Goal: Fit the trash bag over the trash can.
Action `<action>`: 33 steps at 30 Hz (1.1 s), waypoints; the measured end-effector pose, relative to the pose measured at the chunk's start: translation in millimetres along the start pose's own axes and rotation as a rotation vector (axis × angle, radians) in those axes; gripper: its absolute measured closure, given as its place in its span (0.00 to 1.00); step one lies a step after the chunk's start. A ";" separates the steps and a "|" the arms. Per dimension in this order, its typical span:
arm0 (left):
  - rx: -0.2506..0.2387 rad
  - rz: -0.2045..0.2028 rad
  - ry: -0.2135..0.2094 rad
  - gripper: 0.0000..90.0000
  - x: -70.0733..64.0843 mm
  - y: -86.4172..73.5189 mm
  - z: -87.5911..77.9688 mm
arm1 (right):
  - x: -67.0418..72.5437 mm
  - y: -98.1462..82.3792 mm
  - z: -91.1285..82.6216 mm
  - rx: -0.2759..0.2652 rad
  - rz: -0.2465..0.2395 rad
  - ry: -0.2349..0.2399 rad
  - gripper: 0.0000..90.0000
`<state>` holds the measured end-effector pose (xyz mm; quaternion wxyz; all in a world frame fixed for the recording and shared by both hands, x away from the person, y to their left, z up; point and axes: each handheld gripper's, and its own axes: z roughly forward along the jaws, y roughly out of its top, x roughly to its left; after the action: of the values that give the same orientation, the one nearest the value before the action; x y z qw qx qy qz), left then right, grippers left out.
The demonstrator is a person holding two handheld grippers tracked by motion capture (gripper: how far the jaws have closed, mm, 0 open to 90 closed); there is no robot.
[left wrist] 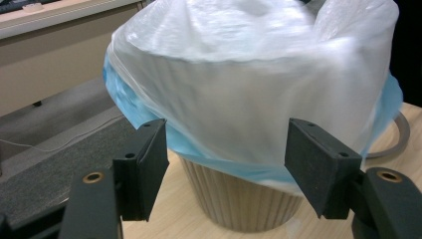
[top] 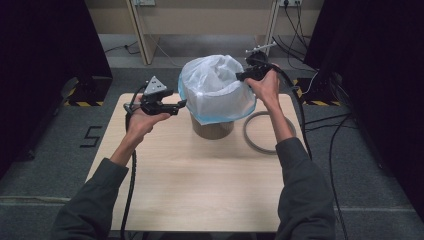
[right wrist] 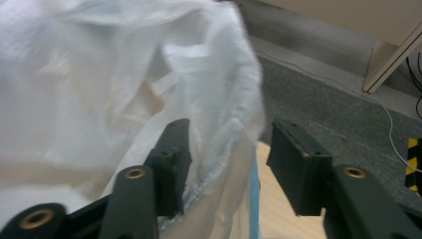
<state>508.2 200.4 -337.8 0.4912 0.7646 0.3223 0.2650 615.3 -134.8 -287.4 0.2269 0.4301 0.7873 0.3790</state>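
Crinkled translucent plastic bag (top: 216, 90) drapes ribbed round bin (top: 212, 129).

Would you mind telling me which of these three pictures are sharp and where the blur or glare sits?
High view: soft overall, dark at both sides, the table evenly lit. Left gripper view: the bag is smeared, with glare along its top. Right gripper view: the bag is washed out and unfocused, the floor grainy.

Grey carpet floor (top: 45, 165), black curtains (top: 40, 45)
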 end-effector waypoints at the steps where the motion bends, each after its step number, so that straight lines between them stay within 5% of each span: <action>1: 0.003 0.006 -0.001 0.36 -0.1 0.0 -0.1 | -3.0 1.5 3.1 -0.006 -0.002 0.003 0.57; 3: 0.002 0.006 0.001 0.36 0.2 -0.1 -0.4 | -4.4 4.3 1.7 -0.027 0.005 -0.026 0.54; 6: 0.003 0.007 0.004 0.36 1.2 0.0 -0.5 | 5.9 4.1 -10.1 -0.070 0.015 0.007 0.50; 13: 0.003 -0.001 0.016 0.36 2.1 -0.3 1.3 | 34.5 -5.0 -31.9 -0.018 -0.026 0.029 0.49; 18: 0.008 0.002 0.012 0.34 1.8 -0.4 2.5 | 22.6 -3.3 -18.4 0.052 -0.017 -0.004 0.56; 22: 0.016 0.000 0.011 0.33 2.5 -1.4 4.5 | 9.6 1.5 -4.5 0.061 0.005 0.038 0.68; 28: 0.020 -0.004 0.002 0.32 0.8 -2.1 9.9 | -2.9 9.0 12.9 0.038 -0.032 0.009 0.62; 33: 0.009 -0.007 -0.039 0.31 -0.8 -2.4 18.1 | 0.5 7.4 -0.4 -0.040 -0.006 0.029 0.57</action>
<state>520.2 190.0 -347.0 0.4949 0.7706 0.3165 0.2471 618.5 -132.0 -281.3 0.2252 0.4173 0.7842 0.4003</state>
